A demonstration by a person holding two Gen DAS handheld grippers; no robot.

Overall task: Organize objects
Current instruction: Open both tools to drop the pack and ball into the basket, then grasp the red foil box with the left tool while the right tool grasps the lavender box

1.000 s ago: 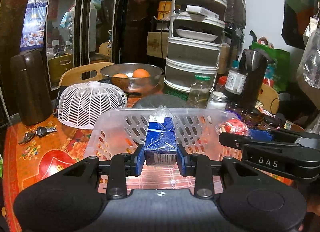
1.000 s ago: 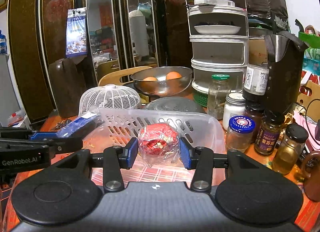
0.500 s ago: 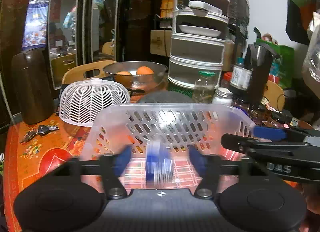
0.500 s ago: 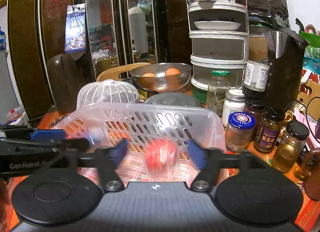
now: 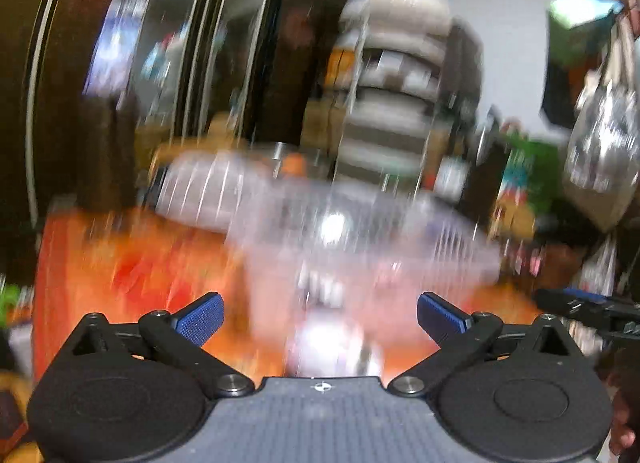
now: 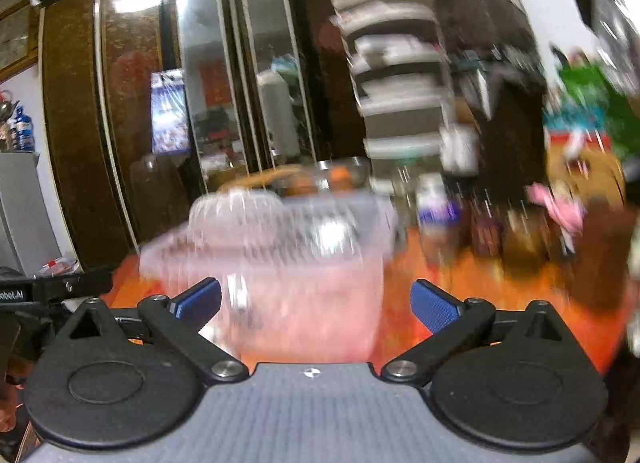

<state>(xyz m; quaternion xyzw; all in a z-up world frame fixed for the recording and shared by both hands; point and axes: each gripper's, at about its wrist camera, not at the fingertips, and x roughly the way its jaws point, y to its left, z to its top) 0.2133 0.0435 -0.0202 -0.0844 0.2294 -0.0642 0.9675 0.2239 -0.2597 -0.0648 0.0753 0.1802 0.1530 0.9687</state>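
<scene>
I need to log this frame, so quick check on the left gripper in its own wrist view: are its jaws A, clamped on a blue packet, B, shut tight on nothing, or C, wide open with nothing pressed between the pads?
C: the left gripper shows its blue pads spread far apart, having just been opening, with only the blurred plastic basket beyond them.

1. An orange-red patterned table [image 6: 440,279] is seen, heavily blurred in both wrist views.
2. A clear perforated plastic basket [image 6: 280,263] is set on it, near the middle.
3. A white domed mesh cover [image 5: 200,191] is placed behind the basket, to the left.
4. Jars [image 6: 436,211] are stood just right of the basket; their labels cannot be read.
</scene>
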